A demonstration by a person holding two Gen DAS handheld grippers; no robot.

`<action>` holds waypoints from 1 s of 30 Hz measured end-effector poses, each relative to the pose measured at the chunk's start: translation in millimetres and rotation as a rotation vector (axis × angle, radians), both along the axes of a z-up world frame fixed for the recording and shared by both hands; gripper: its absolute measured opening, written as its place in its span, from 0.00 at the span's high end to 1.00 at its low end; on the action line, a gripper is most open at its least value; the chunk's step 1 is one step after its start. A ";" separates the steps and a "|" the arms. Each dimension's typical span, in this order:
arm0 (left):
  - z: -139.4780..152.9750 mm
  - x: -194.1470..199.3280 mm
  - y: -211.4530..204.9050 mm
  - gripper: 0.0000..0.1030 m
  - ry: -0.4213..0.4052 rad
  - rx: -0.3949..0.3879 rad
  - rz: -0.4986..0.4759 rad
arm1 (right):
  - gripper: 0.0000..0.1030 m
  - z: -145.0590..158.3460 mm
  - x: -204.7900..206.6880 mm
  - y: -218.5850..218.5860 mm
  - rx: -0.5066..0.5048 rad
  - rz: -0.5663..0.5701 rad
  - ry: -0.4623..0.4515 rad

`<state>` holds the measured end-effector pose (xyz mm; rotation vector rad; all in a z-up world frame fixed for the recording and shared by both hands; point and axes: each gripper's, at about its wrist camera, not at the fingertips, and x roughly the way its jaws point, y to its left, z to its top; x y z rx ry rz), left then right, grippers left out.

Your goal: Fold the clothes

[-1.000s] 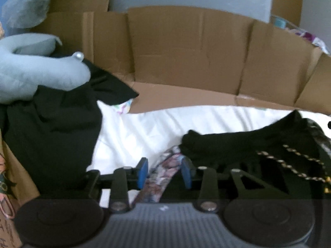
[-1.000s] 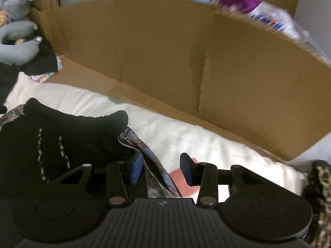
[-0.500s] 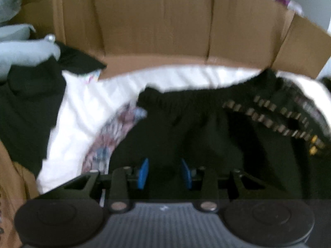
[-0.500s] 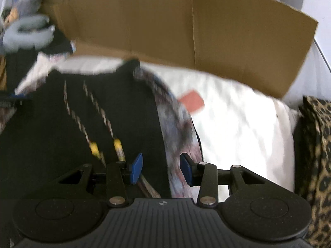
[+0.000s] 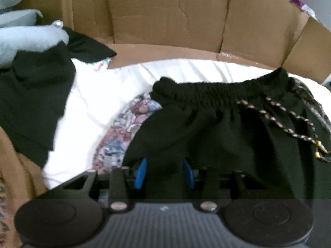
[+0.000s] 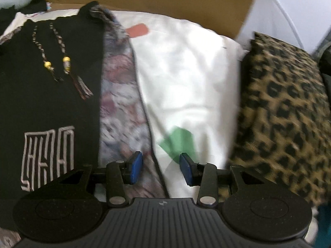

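Observation:
Black shorts (image 5: 217,128) with an elastic waistband and braided drawstrings (image 5: 289,122) lie flat on a floral garment (image 5: 122,132) on the white sheet. My left gripper (image 5: 164,173) is open, its blue pads over the shorts' left side, black cloth between the jaws. In the right wrist view the shorts (image 6: 49,95) show a white logo and beaded drawstrings (image 6: 62,62). My right gripper (image 6: 161,169) is open and empty over the edge of the floral garment (image 6: 122,107) and the white sheet (image 6: 186,72).
Cardboard walls (image 5: 165,14) ring the far side. A black garment (image 5: 35,86) and a grey plush toy (image 5: 24,39) lie at the left. A leopard-print cushion (image 6: 283,107) lies at the right of the sheet.
Both grippers have pulled back toward me along the shorts, so more of the shorts and the logo show. Both stay open.

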<state>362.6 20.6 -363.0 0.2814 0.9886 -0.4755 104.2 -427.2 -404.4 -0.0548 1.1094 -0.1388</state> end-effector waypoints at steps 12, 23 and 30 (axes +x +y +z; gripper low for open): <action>70.8 -32.3 64.0 0.50 -0.010 0.035 -0.037 | 0.60 42.7 -59.8 8.0 0.093 -0.040 -0.111; 100.4 -71.5 140.4 0.69 0.045 0.089 -0.016 | 0.60 28.0 -73.8 20.8 0.129 -0.076 -0.095; 103.5 -91.0 194.4 0.69 0.081 0.097 0.066 | 0.60 4.1 -85.5 12.9 0.109 -0.074 -0.019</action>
